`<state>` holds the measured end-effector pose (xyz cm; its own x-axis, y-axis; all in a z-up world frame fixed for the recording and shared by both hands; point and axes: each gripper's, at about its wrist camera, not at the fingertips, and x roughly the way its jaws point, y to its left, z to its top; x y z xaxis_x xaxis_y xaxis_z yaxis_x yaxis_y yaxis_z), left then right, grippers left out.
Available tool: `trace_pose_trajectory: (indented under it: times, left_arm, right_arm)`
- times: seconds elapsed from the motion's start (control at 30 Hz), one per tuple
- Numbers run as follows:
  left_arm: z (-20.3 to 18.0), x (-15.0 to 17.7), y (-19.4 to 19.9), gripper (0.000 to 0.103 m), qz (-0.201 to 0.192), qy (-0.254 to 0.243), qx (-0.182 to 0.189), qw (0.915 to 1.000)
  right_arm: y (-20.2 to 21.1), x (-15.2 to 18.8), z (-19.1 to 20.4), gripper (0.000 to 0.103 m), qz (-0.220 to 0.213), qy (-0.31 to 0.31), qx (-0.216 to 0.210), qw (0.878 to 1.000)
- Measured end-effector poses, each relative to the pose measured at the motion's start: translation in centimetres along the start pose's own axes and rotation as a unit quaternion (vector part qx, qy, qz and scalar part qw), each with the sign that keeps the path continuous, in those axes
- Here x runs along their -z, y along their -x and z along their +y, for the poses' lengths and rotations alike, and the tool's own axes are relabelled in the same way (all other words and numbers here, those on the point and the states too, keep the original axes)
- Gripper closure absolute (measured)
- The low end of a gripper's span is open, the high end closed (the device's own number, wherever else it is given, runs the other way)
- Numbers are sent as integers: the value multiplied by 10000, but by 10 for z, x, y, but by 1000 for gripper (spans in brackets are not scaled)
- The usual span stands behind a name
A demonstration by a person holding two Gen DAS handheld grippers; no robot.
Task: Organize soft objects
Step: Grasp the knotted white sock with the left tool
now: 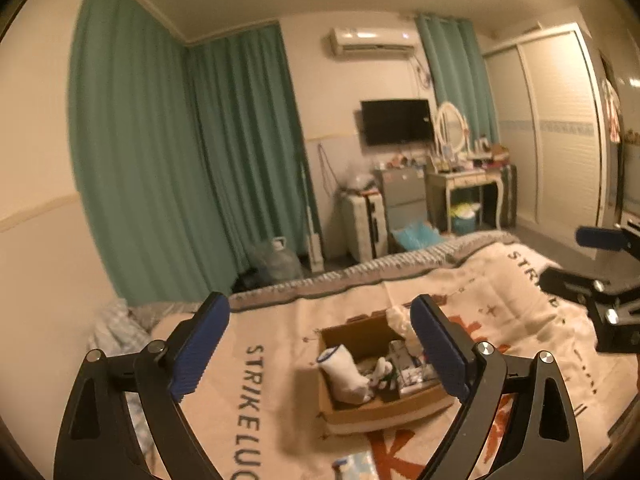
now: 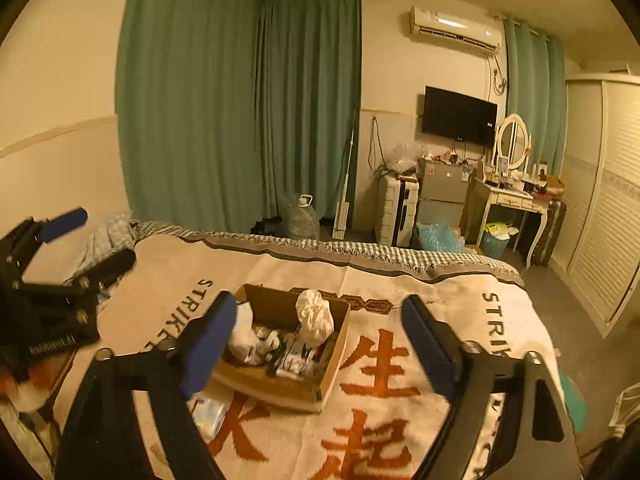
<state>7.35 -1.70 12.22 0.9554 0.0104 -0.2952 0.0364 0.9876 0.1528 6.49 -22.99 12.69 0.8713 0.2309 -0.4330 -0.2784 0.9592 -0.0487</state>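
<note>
An open cardboard box [image 1: 362, 410] [image 2: 334, 364] sits on the bed's printed blanket [image 1: 272, 392] [image 2: 400, 280]. It holds a white sock [image 1: 346, 372], other white soft items [image 2: 248, 338], small packets and a crumpled white cloth [image 2: 314, 316] at its far right rim. My left gripper [image 1: 320, 340] is open and empty, held above the box's near left side. My right gripper [image 2: 316, 344] is open and empty, above the box's near right side. Each gripper shows at the edge of the other's view: the right [image 1: 600, 276], the left [image 2: 60, 248].
A light blue packet [image 2: 208, 416] [image 1: 356, 466] lies on the blanket in front of the box. A checked cloth [image 2: 108, 236] lies at the bed's far left. Beyond the bed stand a water jug [image 2: 300, 216], a suitcase [image 2: 398, 208] and a dressing table [image 2: 516, 200].
</note>
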Motion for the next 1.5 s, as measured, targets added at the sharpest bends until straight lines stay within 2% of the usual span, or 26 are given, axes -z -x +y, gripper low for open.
trace_pose_trajectory:
  times: [0.13,0.23,0.3,0.53,0.73,0.77,0.8,0.83,0.97,1.07,1.1,1.2,1.27,1.37,1.5]
  left_arm:
    - [8,19,16,10,166,119,-49,9998]
    - [7,44,10,10,572,116,-237,9980]
    - [7,64,2,10,845,205,-164,9961]
    - [-1,154,-49,10,1851,496,-87,9814]
    - [-22,216,-85,11,2562,296,73,9661]
    - [-23,224,-90,13,2693,286,47,9626]
    - [-25,233,-95,22,2845,286,58,9582]
    - [-28,242,-100,24,3007,280,124,9532]
    - [-34,264,-111,26,3373,213,167,9410]
    - [-41,270,-117,26,3492,92,231,9367]
    - [-44,273,-121,37,3554,93,272,9343]
    - [-44,283,-127,61,3728,322,467,9262]
    - [-45,282,-123,74,3704,298,494,9271]
    - [-46,279,-115,75,3672,282,437,9287]
    - [-36,269,-100,75,3591,528,498,9305]
  right_arm:
    - [27,15,9,6,59,62,-11,10000]
    - [33,32,12,6,168,33,-87,9998]
    - [28,49,15,6,293,-13,-122,9995]
    - [-23,103,20,6,867,-67,-203,9960]
    - [-77,143,26,6,1410,-94,-346,9894]
    - [-85,149,27,6,1503,-86,-370,9879]
    - [-94,154,28,6,1585,-79,-392,9866]
    - [-100,157,28,6,1626,-79,-408,9858]
    - [-130,173,31,6,1858,-94,-483,9814]
    - [-147,183,32,6,2006,-182,-562,9779]
    - [-151,187,32,6,2066,-208,-591,9764]
    - [-158,195,33,6,2173,-221,-641,9737]
    - [-161,199,33,6,2216,-215,-652,9727]
    - [-160,200,34,6,2217,-227,-673,9725]
    - [-151,195,37,6,2132,-186,-636,9748]
